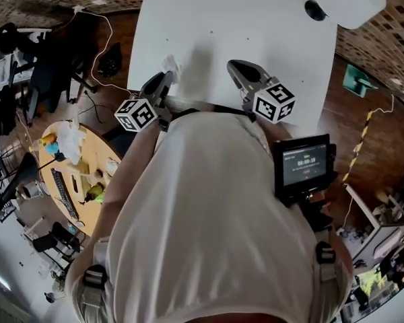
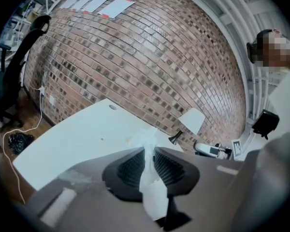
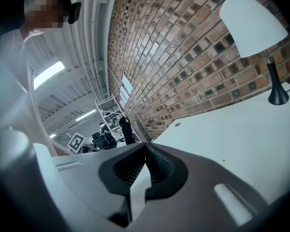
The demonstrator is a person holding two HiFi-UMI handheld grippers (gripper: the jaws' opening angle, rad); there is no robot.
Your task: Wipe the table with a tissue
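Tissue (image 2: 152, 192): white, crumpled; pinched between the jaws of the left gripper (image 2: 147, 151), poking past their tips, over the near edge of the table (image 1: 242, 19). Right gripper (image 3: 146, 149): jaws together, empty, over the same edge.

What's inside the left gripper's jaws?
A white tissue, pinched in the left gripper. Its crumpled end pokes out past the tips; the pinched middle is covered by the jaws.

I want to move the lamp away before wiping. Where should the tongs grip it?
Grip the lamp at its thin dark stem, coming level from the side: the white shade looks too wide, while the stem stands roughly upright.
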